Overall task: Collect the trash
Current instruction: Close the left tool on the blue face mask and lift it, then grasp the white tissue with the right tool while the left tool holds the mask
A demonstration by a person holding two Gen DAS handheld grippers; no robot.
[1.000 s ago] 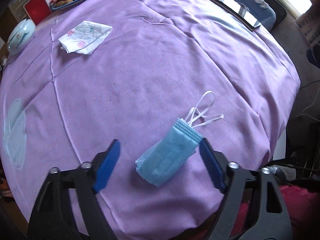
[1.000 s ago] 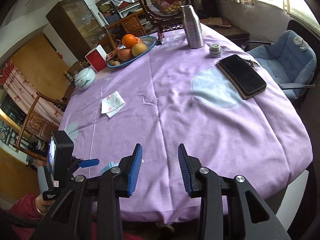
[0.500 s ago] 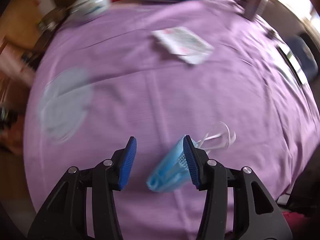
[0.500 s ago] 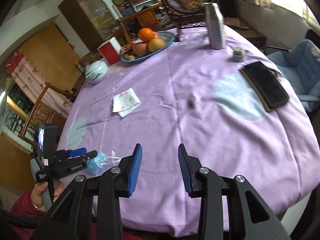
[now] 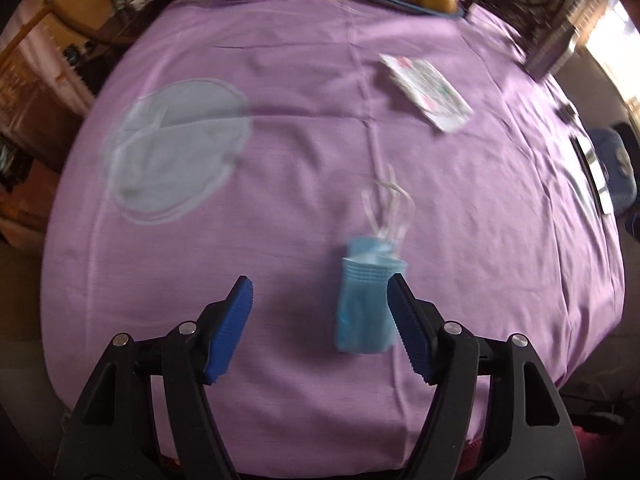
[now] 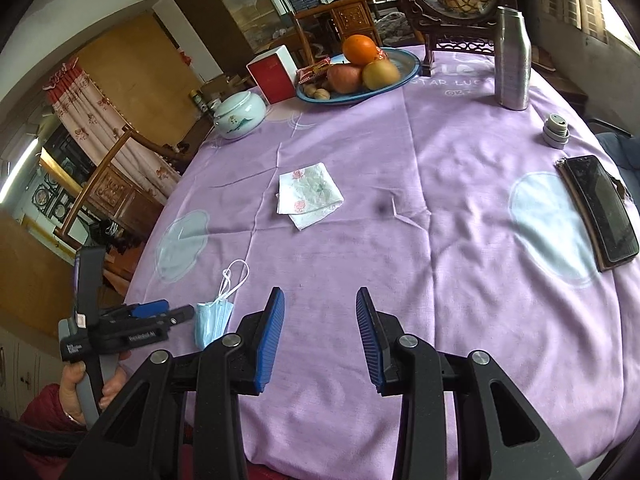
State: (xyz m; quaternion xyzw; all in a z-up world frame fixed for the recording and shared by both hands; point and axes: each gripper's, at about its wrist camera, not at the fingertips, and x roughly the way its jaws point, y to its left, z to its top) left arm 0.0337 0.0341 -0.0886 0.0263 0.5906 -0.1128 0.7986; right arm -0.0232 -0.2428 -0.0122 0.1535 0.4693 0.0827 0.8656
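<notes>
Your left claw (image 5: 320, 300) stands with its jaws apart over the near edge of the surface (image 5: 304, 152), which is draped in a purple cloth. The jaws have just been opening, and the folded blue face mask (image 5: 366, 308) lies between them, close against the right-hand pad. No pad presses on it. From the right wrist view the mask (image 6: 212, 320) looks slightly lifted or crumpled at the tip of the left claw (image 6: 188, 312); whether it rests flat on the cloth you cannot tell from either view. Its white ear loops (image 5: 388, 208) trail away from the mask toward the middle of the surface.

Your right claw (image 6: 320, 332) hovers just right of the mask with its jaws partly apart and nothing between them. Your left hand (image 6: 90, 384), in a red sleeve, grips the handle of the left claw below and to the left of the mask.

Beyond the mask, toward the middle of the surface, lies a crumpled floral paper napkin (image 6: 310, 194). Farther past the mask, at the far edge, sit a pale lidded ceramic jar (image 6: 240, 114), a red box (image 6: 272, 74) and a blue plate (image 6: 404, 74) of fruit. Well right of the mask are a steel bottle (image 6: 512, 60), a small grey cap (image 6: 556, 130) and a phone (image 6: 600, 208) on a wallet case.
</notes>
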